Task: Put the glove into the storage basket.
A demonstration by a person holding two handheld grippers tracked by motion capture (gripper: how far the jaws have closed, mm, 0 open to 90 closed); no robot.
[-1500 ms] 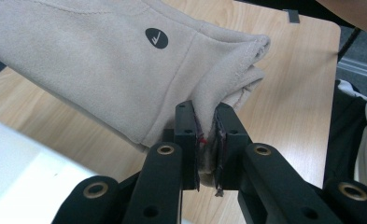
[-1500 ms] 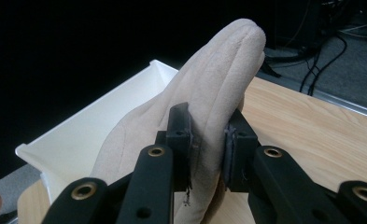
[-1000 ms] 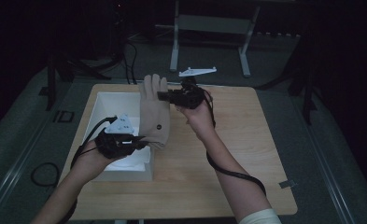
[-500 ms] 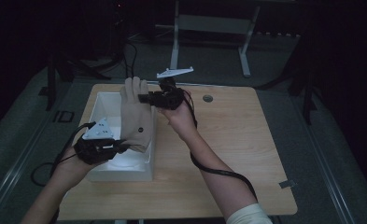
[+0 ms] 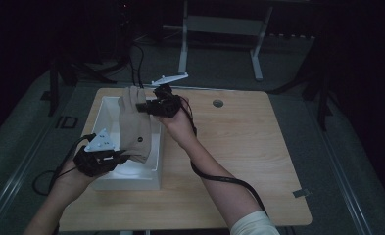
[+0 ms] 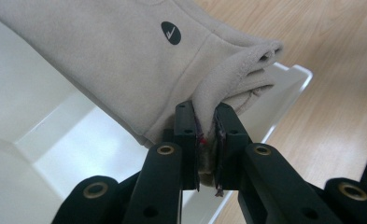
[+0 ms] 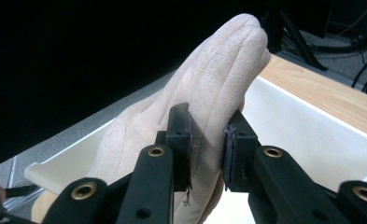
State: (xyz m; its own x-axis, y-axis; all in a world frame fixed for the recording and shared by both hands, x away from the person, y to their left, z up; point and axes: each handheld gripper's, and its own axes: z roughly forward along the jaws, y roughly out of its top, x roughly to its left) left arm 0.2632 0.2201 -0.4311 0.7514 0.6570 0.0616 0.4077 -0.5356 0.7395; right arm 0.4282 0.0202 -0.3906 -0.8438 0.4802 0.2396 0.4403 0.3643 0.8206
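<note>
Your wooden table (image 5: 239,147) carries the white bin (image 5: 131,176) at its left end, and everything here sits relative to that bin. Stretched above the bin's open top is the beige glove (image 5: 135,125), held clear of the bin floor. Its long axis runs from the bin's near side toward its far side, with the fingertips pointing to the far rim and the cuff toward you. A small dark oval logo (image 6: 171,32) marks the fabric close to the cuff.

Your left gripper (image 5: 112,157), over the bin's near left part, has its jaws pinched tight on the bunched cuff hem. Your right gripper (image 5: 142,105), above the bin's far right corner, is clamped across the glove's finger end, pads pressing both faces of the fabric.
</note>
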